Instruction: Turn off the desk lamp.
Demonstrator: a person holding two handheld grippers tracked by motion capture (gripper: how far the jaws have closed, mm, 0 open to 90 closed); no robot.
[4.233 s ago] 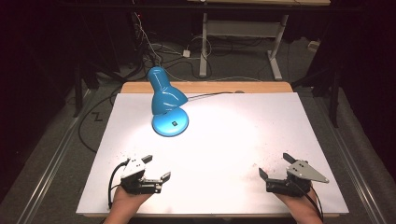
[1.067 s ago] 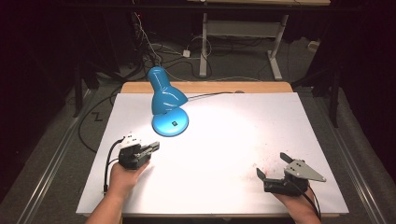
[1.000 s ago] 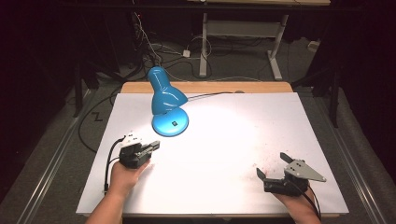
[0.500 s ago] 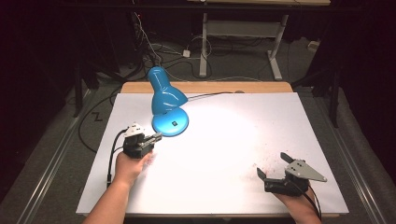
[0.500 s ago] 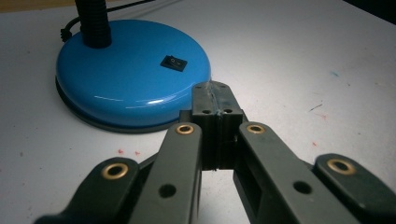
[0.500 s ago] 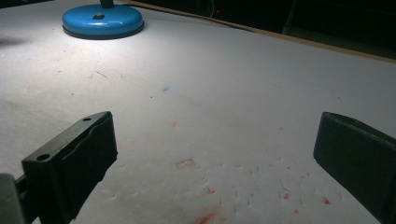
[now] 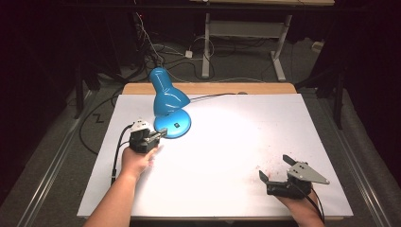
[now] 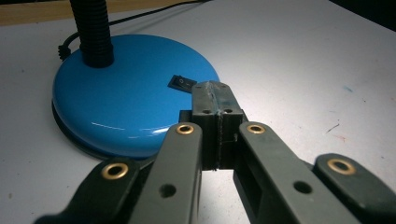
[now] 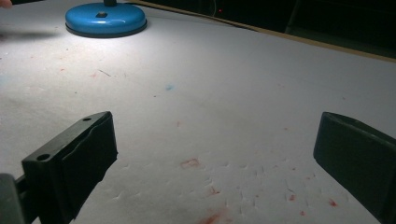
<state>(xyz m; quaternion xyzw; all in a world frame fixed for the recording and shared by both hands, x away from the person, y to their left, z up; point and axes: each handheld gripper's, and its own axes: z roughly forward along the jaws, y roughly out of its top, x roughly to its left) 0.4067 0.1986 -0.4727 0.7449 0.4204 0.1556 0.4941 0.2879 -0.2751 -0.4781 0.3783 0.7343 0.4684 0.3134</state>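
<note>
A blue desk lamp (image 7: 166, 97) stands lit at the table's far left, its round base (image 8: 126, 105) carrying a small black rocker switch (image 8: 182, 83). My left gripper (image 7: 161, 133) is shut with nothing between its jaws. Its joined tips (image 8: 214, 91) hover over the near rim of the base, just short of the switch; whether they touch the base is unclear. My right gripper (image 7: 273, 169) rests near the front right of the table, jaws wide apart and empty. In the right gripper view the lamp base (image 9: 105, 19) sits far off at the upper left.
The table top is white paper (image 7: 246, 142) with faint red marks near the right gripper. The lamp's black cord (image 7: 213, 96) runs across the far edge over a bare wooden strip (image 7: 213, 88). Cables and a desk frame stand on the dark floor beyond.
My left hand has carried its shut gripper forward and to the right, from the front left of the table up to the lamp base. The right gripper has stayed put.
</note>
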